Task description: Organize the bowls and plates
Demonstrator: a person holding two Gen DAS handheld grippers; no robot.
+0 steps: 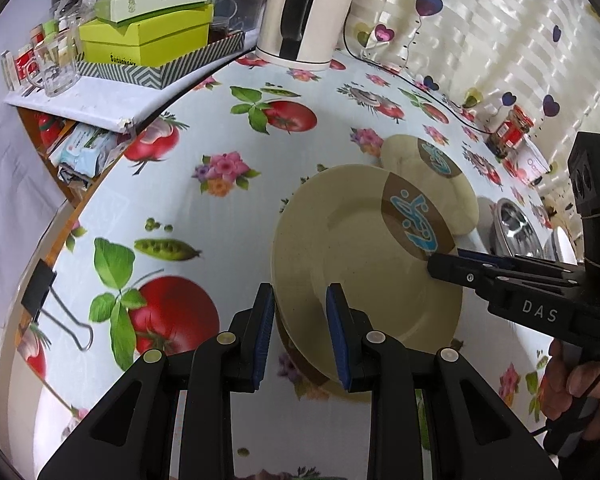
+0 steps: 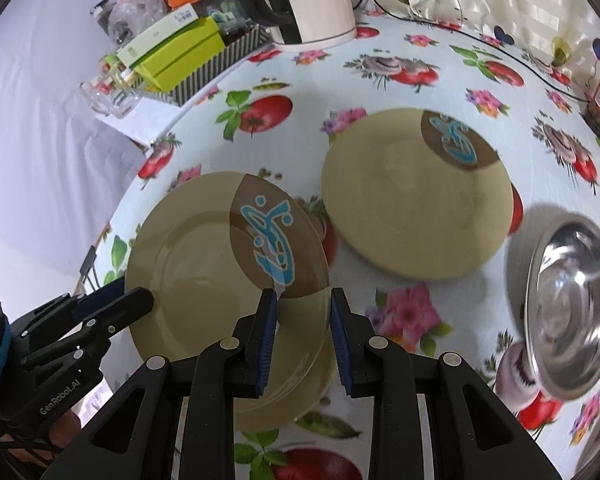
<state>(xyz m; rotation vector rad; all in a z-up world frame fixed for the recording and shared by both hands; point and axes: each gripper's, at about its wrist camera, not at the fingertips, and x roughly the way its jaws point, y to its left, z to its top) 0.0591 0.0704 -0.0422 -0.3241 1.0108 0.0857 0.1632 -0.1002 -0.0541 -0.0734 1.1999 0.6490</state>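
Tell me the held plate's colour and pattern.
Beige plate with a brown patch bearing a blue figure; clearest in the right wrist view.

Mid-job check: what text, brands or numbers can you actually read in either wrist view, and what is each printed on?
"DAS": on the body of the right gripper, seen from the left wrist.
"GenRobot.AI": on the body of the left gripper, seen from the right wrist.
"10": on the pale slim box atop the green boxes.
Black lettering on the lime-green box: too small to read.
Barcode sticker on the slim box, red jar label: too blurred to read.
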